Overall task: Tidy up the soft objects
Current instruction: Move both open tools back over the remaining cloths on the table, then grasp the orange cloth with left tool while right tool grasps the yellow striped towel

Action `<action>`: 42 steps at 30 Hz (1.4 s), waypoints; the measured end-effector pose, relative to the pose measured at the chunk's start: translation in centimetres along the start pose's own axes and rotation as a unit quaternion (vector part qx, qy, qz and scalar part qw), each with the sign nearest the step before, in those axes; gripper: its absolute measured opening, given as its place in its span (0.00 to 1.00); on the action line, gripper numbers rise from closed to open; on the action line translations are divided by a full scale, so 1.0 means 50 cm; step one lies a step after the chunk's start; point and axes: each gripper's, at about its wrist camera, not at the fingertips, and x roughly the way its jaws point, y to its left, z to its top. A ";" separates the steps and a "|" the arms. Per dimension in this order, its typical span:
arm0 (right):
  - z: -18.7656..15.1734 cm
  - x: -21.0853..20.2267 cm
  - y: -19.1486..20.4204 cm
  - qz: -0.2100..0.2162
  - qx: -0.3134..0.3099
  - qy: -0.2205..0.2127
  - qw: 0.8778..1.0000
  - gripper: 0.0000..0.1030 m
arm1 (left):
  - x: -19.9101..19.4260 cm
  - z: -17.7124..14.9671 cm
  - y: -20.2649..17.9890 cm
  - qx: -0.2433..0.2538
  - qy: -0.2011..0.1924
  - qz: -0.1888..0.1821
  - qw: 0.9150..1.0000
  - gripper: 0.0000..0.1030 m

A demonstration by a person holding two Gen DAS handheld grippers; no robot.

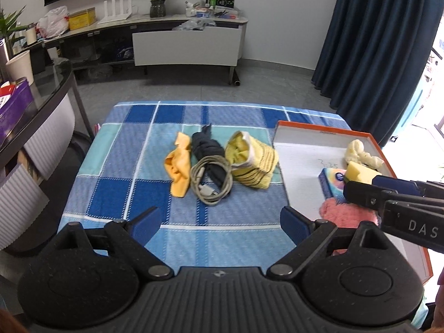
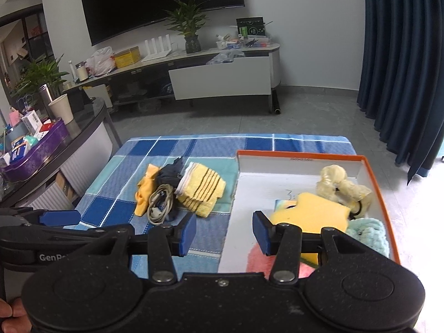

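Observation:
On the blue checked cloth (image 1: pixel 133 194) lie an orange cloth (image 1: pixel 177 166), a dark rolled cloth (image 1: pixel 206 149), a coiled grey cable (image 1: pixel 212 183) and a yellow striped towel (image 1: pixel 251 161). An orange-rimmed box (image 1: pixel 319 133) at the right holds a cream soft item (image 1: pixel 360 152), a yellow sponge (image 1: pixel 360 173), a tissue pack (image 1: pixel 331 180) and a pink fluffy item (image 1: pixel 347 213). My left gripper (image 1: pixel 220 223) is open and empty near the cloth's front edge. My right gripper (image 2: pixel 224 233) is open and empty above the box's (image 2: pixel 377 188) near left edge, next to the yellow sponge (image 2: pixel 313 216).
A dark-topped counter (image 2: pixel 91 122) with a purple tray and a paper cup stands at the left. A TV stand (image 1: pixel 188 41) with plants and clutter is at the back. Dark blue curtains (image 1: pixel 380 41) hang at the right. A light-blue fluffy item (image 2: pixel 369 233) lies in the box.

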 end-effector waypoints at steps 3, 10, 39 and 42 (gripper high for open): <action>-0.004 0.010 0.013 0.005 -0.003 0.006 1.000 0.54 | -0.001 -0.008 0.022 -0.007 0.001 0.004 1.000 0.92; -0.011 0.023 0.033 0.013 -0.008 0.015 1.000 0.56 | 0.004 -0.021 0.056 -0.022 0.007 0.006 1.000 0.93; -0.012 0.080 0.022 0.018 0.003 0.031 0.999 0.58 | 0.167 0.064 0.143 -0.045 0.020 0.039 0.998 0.91; -0.008 0.089 0.016 0.020 0.004 0.031 0.999 0.59 | 0.200 0.080 0.142 -0.041 0.021 0.035 0.998 0.87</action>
